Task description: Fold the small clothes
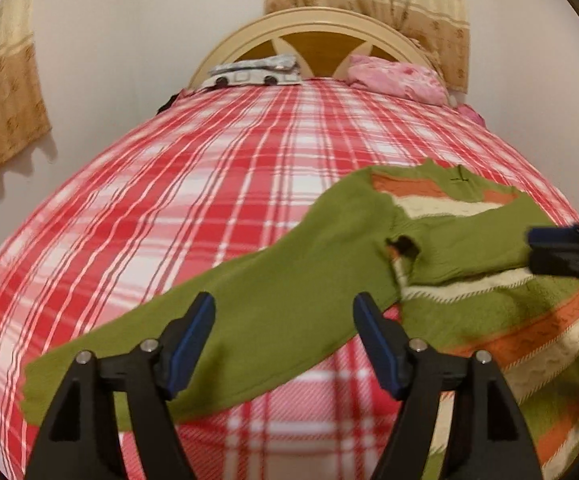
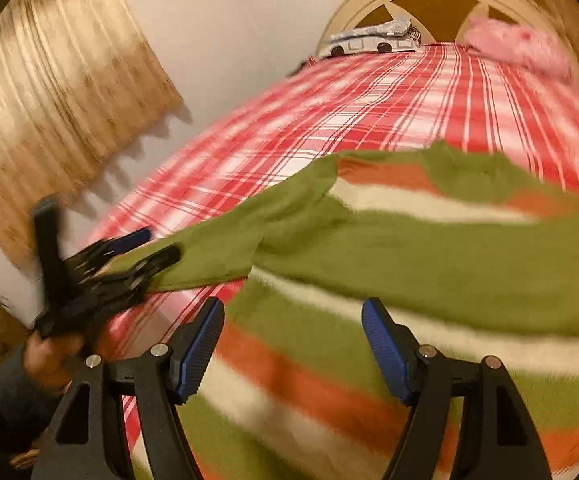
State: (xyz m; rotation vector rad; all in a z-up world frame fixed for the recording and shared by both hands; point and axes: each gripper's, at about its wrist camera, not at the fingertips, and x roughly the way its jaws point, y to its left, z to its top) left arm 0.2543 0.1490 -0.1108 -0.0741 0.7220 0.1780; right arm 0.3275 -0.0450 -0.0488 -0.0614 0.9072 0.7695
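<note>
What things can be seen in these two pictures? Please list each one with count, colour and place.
sweater: one, green with orange and cream stripes, flat on the bed, one sleeve stretched out
bed cover: one, red and white plaid, over the bed
headboard: one, cream, far end
folded cloth: one, grey and white, by the headboard
pink bedding: one, by the headboard
curtains: two, beige, on the walls
left gripper: black with blue pads, open over the sleeve
right gripper: same colours, open over the sweater
hand: one, holding the left gripper

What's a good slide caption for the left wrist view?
Open left claw above the green sleeve of a striped sweater on a plaid bed.
</note>
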